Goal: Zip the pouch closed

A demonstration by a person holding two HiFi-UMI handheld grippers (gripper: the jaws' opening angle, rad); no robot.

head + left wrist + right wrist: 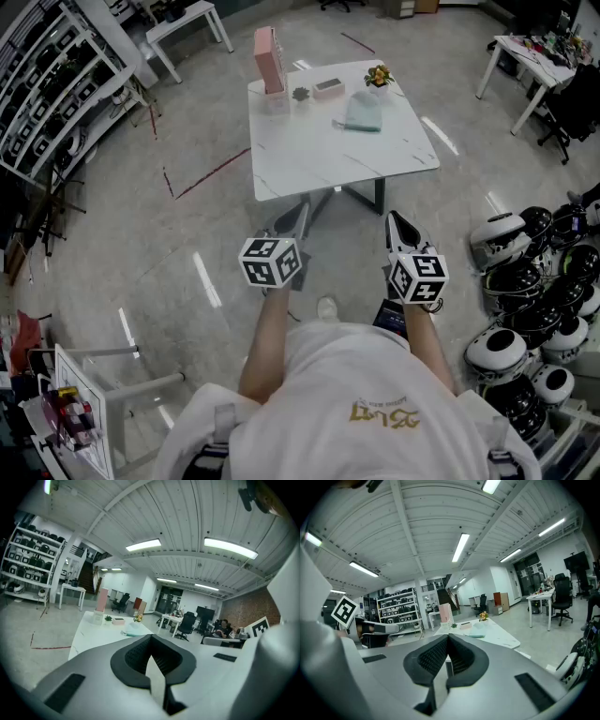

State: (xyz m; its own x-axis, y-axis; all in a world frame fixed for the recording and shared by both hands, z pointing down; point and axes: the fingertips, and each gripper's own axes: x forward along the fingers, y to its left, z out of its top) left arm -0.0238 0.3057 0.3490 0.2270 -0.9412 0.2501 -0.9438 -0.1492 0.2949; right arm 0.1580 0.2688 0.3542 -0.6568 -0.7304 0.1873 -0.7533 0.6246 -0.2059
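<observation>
The white worktop (pixel 309 159) is seen well ahead of both grippers, so nothing's been reached yet. The pale green pouch (pixel 362 114) is laid on its far right part, which puts it nearer the right gripper (pixel 395 221) than the left gripper (pixel 298 214). Both are pressed together with nothing pinched, and the pouch's zip line can't be made out.

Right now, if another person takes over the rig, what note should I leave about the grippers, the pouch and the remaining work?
Left gripper: shut, empty, held short of the table.
Right gripper: the same.
Pouch: lies near the table's far right corner, untouched; its zip is too small to read from here.
Done: nothing yet.
Left: step up to the table, hold the pouch, pull the zip closed.
</observation>
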